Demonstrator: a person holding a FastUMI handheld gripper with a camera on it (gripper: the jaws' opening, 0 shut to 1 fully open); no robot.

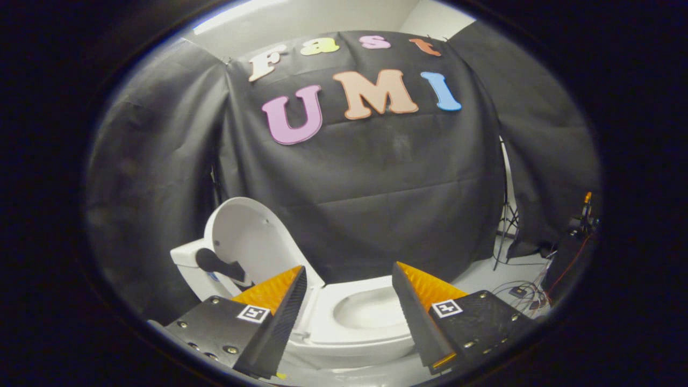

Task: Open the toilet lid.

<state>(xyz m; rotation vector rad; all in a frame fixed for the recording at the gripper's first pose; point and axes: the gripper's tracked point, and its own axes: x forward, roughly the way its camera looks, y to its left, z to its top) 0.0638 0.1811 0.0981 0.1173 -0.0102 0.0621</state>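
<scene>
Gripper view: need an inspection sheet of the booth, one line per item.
Surface: pale floor, bare near the toilet.
Job's things: toilet; lid already raised upright, seat down, bowl exposed.
Clutter: small device on the floor among the wires.
Grippers: gripper open, fingers apart and touching nothing, toilet seat beyond and between them.
Cables: loose tangle on the floor beside the dark equipment.
Surroundings: black cloth wall; tripod stand against it.
</scene>
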